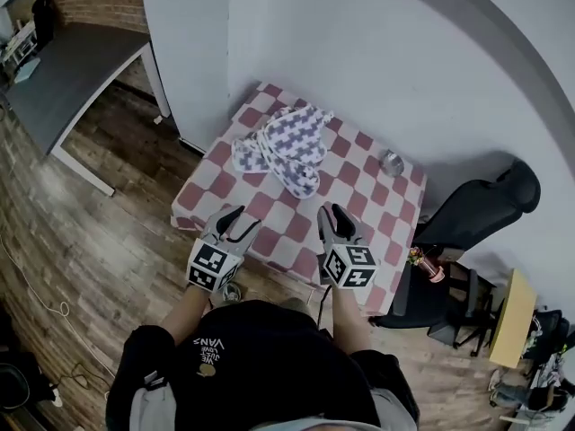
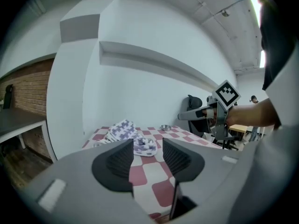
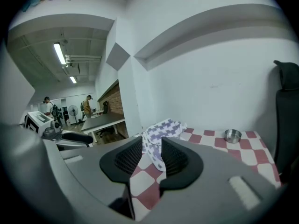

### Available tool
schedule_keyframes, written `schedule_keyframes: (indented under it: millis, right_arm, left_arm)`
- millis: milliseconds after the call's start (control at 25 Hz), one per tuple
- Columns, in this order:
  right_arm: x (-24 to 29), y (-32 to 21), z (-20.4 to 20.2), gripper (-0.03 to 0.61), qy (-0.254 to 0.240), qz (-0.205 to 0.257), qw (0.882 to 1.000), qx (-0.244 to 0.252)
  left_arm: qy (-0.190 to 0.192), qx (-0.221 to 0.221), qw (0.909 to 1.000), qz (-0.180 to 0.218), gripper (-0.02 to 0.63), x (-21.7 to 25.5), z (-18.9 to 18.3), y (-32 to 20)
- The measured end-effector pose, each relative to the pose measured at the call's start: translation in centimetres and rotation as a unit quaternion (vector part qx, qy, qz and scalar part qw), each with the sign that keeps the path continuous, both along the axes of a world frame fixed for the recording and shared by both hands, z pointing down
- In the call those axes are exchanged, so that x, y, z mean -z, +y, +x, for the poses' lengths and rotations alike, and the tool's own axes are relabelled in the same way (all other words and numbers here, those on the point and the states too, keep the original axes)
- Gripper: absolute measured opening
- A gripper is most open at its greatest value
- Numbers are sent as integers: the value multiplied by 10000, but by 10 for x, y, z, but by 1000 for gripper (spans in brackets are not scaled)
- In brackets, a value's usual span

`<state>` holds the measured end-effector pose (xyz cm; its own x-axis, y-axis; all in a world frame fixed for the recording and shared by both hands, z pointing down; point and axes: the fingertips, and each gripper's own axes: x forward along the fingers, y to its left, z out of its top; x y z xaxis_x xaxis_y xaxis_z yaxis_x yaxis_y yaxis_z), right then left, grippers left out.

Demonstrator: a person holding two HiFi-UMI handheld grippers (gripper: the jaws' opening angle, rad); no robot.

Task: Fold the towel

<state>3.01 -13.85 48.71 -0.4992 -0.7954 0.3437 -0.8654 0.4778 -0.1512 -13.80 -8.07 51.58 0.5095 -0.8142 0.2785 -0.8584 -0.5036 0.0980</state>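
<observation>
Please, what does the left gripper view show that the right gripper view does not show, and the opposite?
Only the left gripper view shows the right gripper with its marker cube, held by a hand.
Only the right gripper view shows the left gripper, a grey table, ceiling lamps and people far back.
Both show the crumpled towel, the metal bowl, the red and white checkered table and a black chair. Each view also shows its own jaws apart, with nothing between them.
</observation>
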Motion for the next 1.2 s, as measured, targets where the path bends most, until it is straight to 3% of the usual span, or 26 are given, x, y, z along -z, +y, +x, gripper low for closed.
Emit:
schedule_keyframes:
  millis: [320,680,880,1080,1200]
  right_arm:
    - [-6,-36,-22,115,364,-86,9993,-38]
    - [-44,-113,-70,115,750,-337,9924,918]
    - [-69,-155,-104,115,1243,-297,9790,1589]
    - [-96,-188,-138,118,1940,-79,9566,2172]
    - [-114,-200,-154,162,2319,10,9426,2404]
  left_arm:
    - [64,-496,9985,-215,167,-24,1,-35]
    - [-40,-199,9987,-475,169,-46,7,-82]
    - [-186,38,9978,-633,167,-64,2,-101]
    - [-321,230,9956,-846,167,-81,-4,-105]
    - [-395,328,9941,-956,167,-90,-9,-101]
